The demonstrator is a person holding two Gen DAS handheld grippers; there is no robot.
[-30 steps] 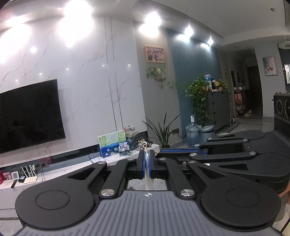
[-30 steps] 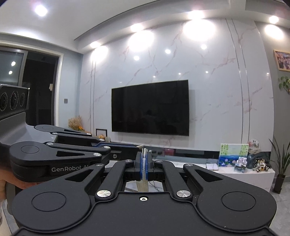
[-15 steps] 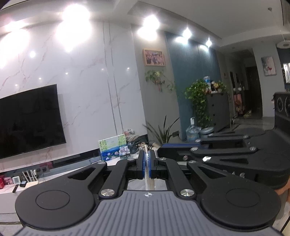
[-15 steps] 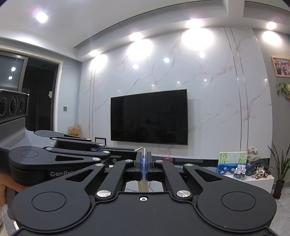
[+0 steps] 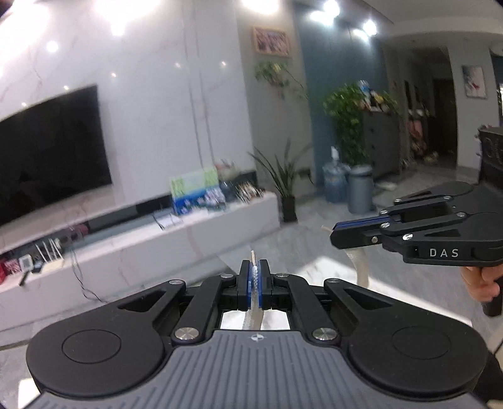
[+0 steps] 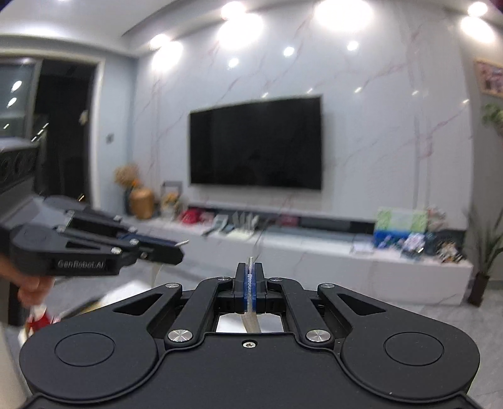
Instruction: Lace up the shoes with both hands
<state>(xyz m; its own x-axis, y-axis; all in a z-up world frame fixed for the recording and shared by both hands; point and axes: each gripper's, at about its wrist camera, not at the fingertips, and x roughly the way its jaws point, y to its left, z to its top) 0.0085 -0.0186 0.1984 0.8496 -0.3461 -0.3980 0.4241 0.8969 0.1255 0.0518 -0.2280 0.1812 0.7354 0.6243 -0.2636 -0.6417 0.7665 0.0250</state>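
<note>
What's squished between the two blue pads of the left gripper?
A white shoelace end is pinched between the left gripper's blue pads, its stiff tip poking out in front. The left wrist view shows it.

Bright indoor light from ceiling spotlights (image 6: 342, 12) along the top edge flares white and glares on the glossy marble wall (image 5: 151, 94). Both views show motion blur and fisheye bending at the edges.

The right gripper (image 5: 334, 231), at three o'clock in the left wrist view, bears "DAS" in white on its side. The left gripper (image 6: 179, 248), at nine o'clock in the right wrist view, reads "GenRobot.AI", blurred.
</note>
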